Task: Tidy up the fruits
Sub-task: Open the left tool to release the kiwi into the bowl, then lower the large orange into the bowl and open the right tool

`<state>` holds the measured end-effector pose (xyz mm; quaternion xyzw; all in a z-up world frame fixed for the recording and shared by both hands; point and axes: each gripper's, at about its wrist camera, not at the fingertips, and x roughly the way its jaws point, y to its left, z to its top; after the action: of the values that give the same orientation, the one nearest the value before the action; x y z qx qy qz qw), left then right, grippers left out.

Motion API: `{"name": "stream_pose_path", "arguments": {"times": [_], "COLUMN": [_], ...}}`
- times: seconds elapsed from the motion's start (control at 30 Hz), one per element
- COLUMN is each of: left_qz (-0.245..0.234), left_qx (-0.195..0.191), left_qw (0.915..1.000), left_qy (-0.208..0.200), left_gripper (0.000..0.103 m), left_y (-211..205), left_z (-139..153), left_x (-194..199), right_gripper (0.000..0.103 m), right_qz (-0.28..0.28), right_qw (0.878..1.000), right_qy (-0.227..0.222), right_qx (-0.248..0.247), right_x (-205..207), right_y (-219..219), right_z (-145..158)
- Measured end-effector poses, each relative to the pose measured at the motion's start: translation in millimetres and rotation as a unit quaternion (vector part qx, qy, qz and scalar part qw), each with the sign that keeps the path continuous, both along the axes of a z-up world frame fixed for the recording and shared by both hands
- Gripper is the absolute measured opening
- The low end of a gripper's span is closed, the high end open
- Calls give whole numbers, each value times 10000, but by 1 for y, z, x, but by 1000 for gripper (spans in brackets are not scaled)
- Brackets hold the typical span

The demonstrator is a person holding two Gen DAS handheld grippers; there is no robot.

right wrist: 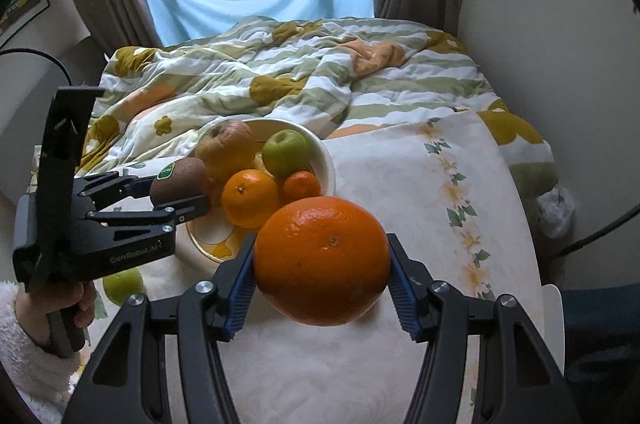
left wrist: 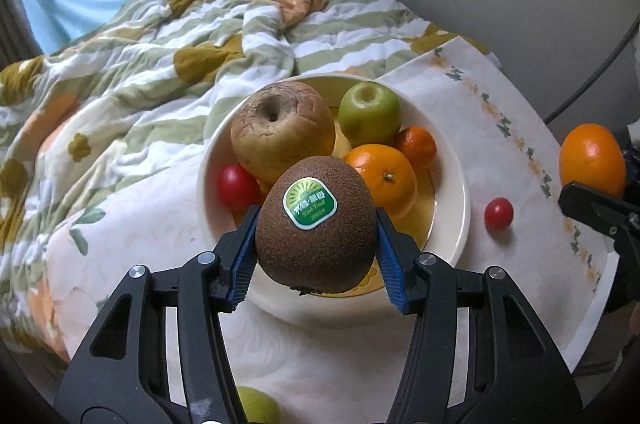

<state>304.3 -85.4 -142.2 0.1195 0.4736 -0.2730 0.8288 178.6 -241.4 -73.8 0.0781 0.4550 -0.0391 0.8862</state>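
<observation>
My left gripper (left wrist: 316, 224) is shut on a brown kiwi (left wrist: 316, 236) with a green sticker, held over the near rim of the cream bowl (left wrist: 452, 220). The bowl holds a wrinkled brown apple (left wrist: 280, 131), a green apple (left wrist: 370, 113), two oranges (left wrist: 382, 175), and a red tomato (left wrist: 236, 185). My right gripper (right wrist: 322, 264) is shut on a large orange (right wrist: 322, 260), above the table right of the bowl (right wrist: 326, 159). In the right wrist view the left gripper (right wrist: 176, 195) holds the kiwi (right wrist: 180, 179).
A small red tomato (left wrist: 499, 214) lies on the floral tablecloth (left wrist: 480, 111) right of the bowl. Another green apple (right wrist: 122, 286) lies near the table's front left. A rumpled striped quilt (left wrist: 140, 71) covers the bed behind the table.
</observation>
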Motion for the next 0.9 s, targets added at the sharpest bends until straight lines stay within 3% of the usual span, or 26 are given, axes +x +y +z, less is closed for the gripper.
{"name": "stream_pose_path", "arguments": {"times": [0.07, 0.1, 0.17, 0.47, 0.9], "left_qz": [-35, -30, -11, 27, 845], "left_qx": [-54, -84, -143, -151, -225], "left_qw": [10000, 10000, 9999, 9999, 9959], "left_qy": [17, 23, -36, -79, -221], "left_gripper": [63, 70, 103, 103, 103], "left_y": [0, 0, 1, 11, 67], "left_z": [-1, 0, 4, 24, 62], "left_x": [0, 0, 1, -4, -26], "right_gripper": [56, 56, 56, 56, 56], "right_qz": [-71, -94, -148, -198, 520], "right_qw": [10000, 10000, 9999, 9998, 9984], "right_qy": [4, 5, 3, -41, -131], "right_qx": [8, 7, 11, 12, 191], "right_x": [-1, -1, -1, 2, 32], "right_y": [-3, -4, -8, -12, 10], "right_z": [-1, 0, 0, 7, 3]}}
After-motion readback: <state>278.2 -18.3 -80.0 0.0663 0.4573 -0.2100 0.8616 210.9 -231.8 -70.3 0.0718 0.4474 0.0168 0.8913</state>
